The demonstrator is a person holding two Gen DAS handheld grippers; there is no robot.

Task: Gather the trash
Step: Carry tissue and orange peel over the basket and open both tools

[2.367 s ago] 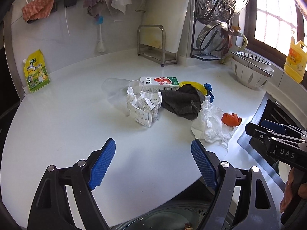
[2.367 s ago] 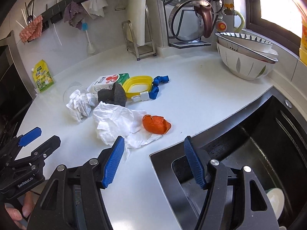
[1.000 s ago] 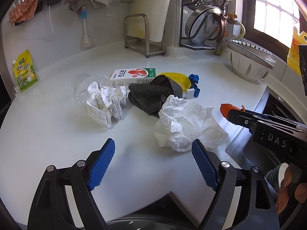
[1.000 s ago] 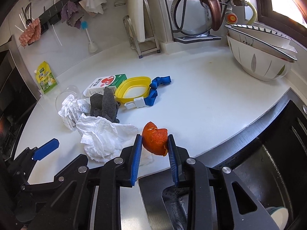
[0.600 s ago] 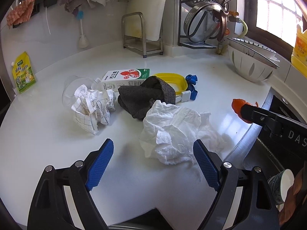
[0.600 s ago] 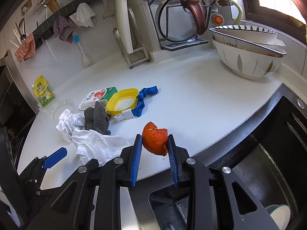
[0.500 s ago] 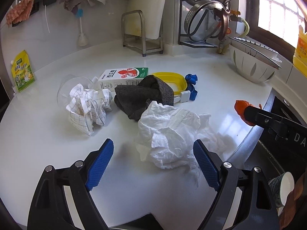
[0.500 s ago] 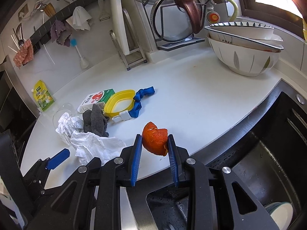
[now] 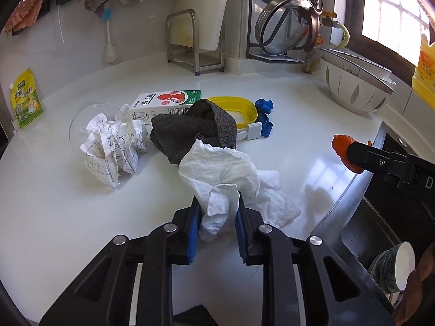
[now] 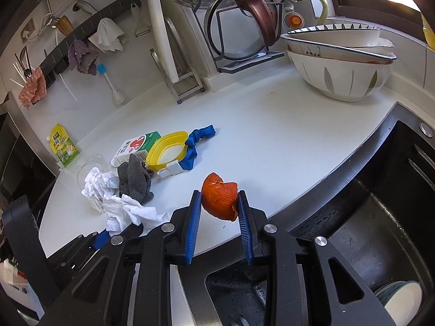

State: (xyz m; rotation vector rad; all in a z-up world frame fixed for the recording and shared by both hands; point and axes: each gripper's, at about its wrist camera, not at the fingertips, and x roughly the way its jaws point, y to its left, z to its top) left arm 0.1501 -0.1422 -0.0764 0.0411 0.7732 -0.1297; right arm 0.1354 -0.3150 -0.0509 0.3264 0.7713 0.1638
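The left gripper [image 9: 218,212], wide a moment ago, is closing on the near white tissue [image 9: 228,174], while the right gripper [image 10: 219,212] grips orange peel [image 10: 219,199], both ready for binning.

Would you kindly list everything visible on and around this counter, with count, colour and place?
crumpled tissue: one, white, near counter edge, between the closing left jaws
orange peel: one, orange, in right gripper
grey cloth: one, dark grey, behind tissue
checked paper: one, white, left of cloth
glass cup: one, clear, lying behind paper
milk carton: one, white-green, behind cloth
yellow lid: one, beside carton
blue strap: one, by lid
bowls: stacked, white, right rear
sink: one, dark, right
left gripper: black, blue pads
right gripper: black, blue pads
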